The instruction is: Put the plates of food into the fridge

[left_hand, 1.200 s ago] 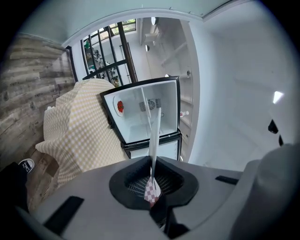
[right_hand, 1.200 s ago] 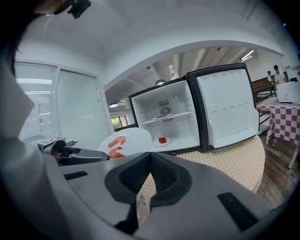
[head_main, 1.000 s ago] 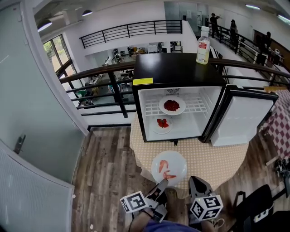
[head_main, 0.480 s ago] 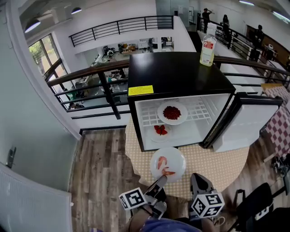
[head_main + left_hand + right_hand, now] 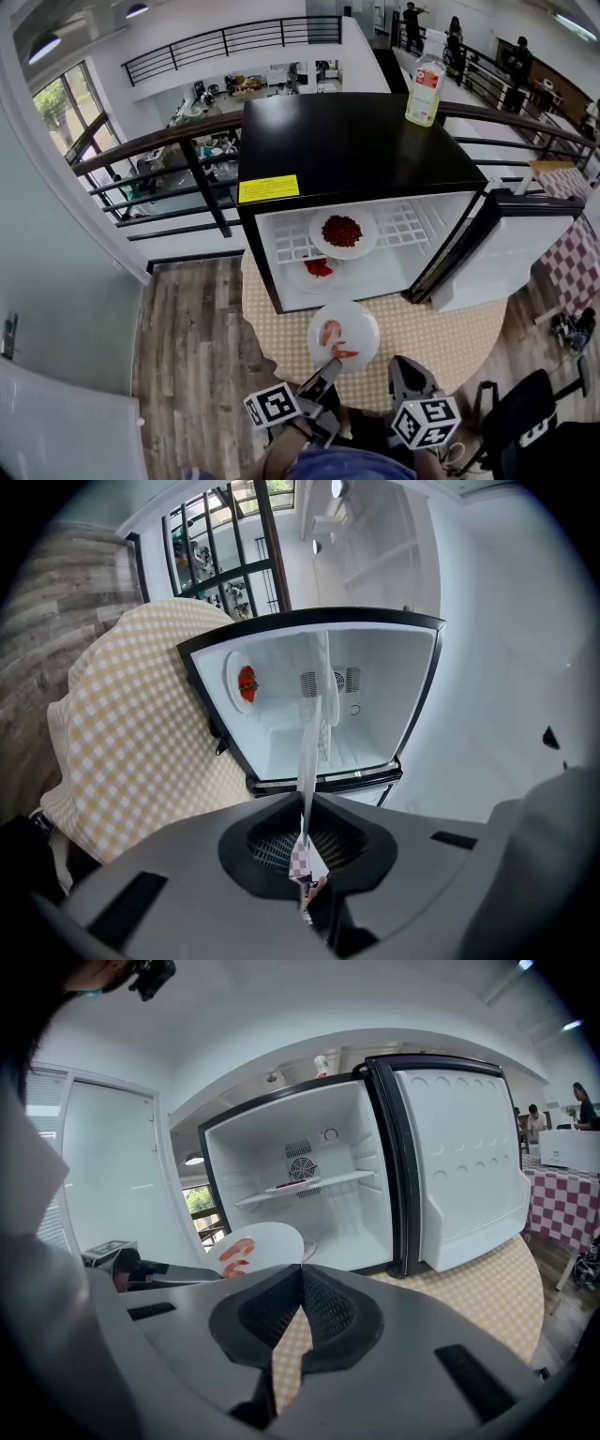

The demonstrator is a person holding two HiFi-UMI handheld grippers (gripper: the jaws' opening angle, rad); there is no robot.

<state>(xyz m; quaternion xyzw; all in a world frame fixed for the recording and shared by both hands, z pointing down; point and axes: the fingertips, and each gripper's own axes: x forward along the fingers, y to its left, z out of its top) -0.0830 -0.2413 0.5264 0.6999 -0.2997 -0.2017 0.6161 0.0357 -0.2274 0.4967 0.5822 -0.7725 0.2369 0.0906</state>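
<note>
A white plate of shrimp (image 5: 343, 336) hangs over the yellow checked tablecloth (image 5: 450, 339) just in front of the open black fridge (image 5: 352, 150). My left gripper (image 5: 331, 367) is shut on its near rim; in the left gripper view the plate (image 5: 307, 752) runs edge-on between the jaws. Inside the fridge, a plate of red food (image 5: 341, 231) sits on the wire shelf and another plate (image 5: 317, 269) lies on the floor below. My right gripper (image 5: 401, 367) is beside the left one, shut and empty (image 5: 300, 1271), with the shrimp plate (image 5: 251, 1246) to its left.
The fridge door (image 5: 502, 258) stands open to the right. A clear bottle (image 5: 424, 89) stands on the fridge top. A black railing (image 5: 178, 150) runs behind, a red checked table (image 5: 574, 262) is at the right, and a black chair (image 5: 530, 427) sits at lower right.
Both grippers and the shrimp plate have moved closer to the fridge opening. The fridge now looms larger in the head view.
</note>
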